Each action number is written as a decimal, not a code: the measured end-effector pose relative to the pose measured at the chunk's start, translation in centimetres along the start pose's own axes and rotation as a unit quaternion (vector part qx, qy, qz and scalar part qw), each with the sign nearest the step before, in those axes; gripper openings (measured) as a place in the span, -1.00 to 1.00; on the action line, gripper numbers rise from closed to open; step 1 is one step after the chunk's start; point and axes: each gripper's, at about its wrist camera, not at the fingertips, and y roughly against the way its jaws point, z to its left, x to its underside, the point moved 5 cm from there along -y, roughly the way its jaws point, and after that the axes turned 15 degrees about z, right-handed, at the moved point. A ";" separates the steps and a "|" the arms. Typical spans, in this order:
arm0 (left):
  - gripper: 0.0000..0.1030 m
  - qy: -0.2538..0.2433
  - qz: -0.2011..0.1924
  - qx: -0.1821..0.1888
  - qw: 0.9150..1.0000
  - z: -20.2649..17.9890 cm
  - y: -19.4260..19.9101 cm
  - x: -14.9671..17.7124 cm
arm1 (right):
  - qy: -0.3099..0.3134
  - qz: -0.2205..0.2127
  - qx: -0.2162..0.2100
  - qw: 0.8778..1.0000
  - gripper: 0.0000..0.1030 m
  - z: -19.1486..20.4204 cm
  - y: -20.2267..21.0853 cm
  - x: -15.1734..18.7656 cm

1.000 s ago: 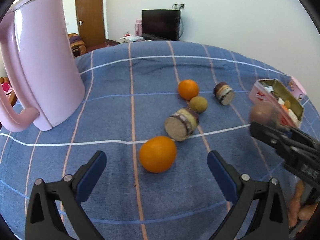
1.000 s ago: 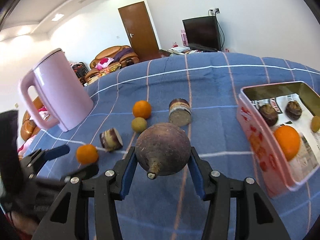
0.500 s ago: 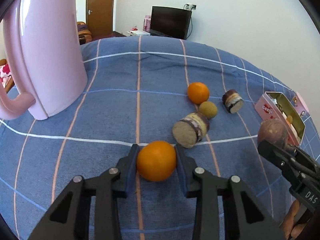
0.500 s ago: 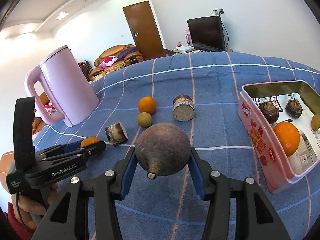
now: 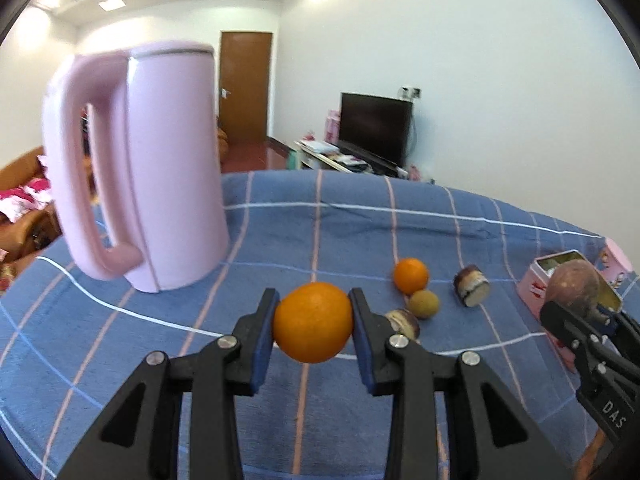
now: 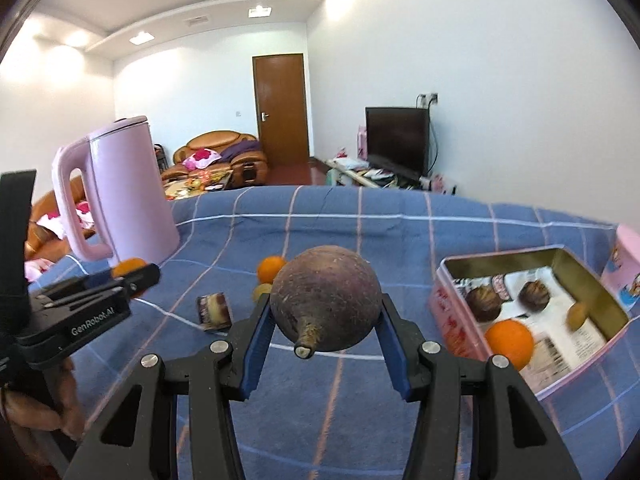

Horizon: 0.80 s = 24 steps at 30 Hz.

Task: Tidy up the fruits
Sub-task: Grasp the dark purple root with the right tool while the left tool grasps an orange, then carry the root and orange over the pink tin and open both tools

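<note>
While a tall pink plastic kettle (image 5: 136, 168) stands at the left on the blue checked cloth (image 5: 320, 232), the left gripper (image 5: 313, 324) pinches a smooth round orange (image 5: 313, 322) above it; the right gripper (image 6: 326, 316) clamps a dull purple-brown stemmed round fruit (image 6: 326, 305) beside the open pink tin box (image 6: 532, 304).

Pink kettle (image 5: 152, 168) blocks the left; blue cloth (image 5: 360, 232) beyond lies open.

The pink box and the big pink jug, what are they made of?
The pink box looks like thin metal: its inner walls shine dull gold and its printed rim is rolled. The pink jug looks like smooth matte plastic, with soft highlights and a moulded handle, though it could be coated metal.
</note>
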 end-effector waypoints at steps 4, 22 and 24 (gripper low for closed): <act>-0.28 0.011 -0.016 -0.028 0.999 0.5 0.6 0.0 | 0.002 -0.004 0.006 1.000 0.02 0.0 0.1 -0.1; -0.28 0.014 -0.038 -0.064 0.997 -2.5 2.4 1.5 | 0.027 -0.017 0.033 0.999 0.02 -1.1 1.4 0.7; -0.28 0.015 -0.036 -0.060 0.997 -2.9 2.4 1.6 | 0.030 -0.019 0.037 0.999 0.02 -1.5 1.6 0.8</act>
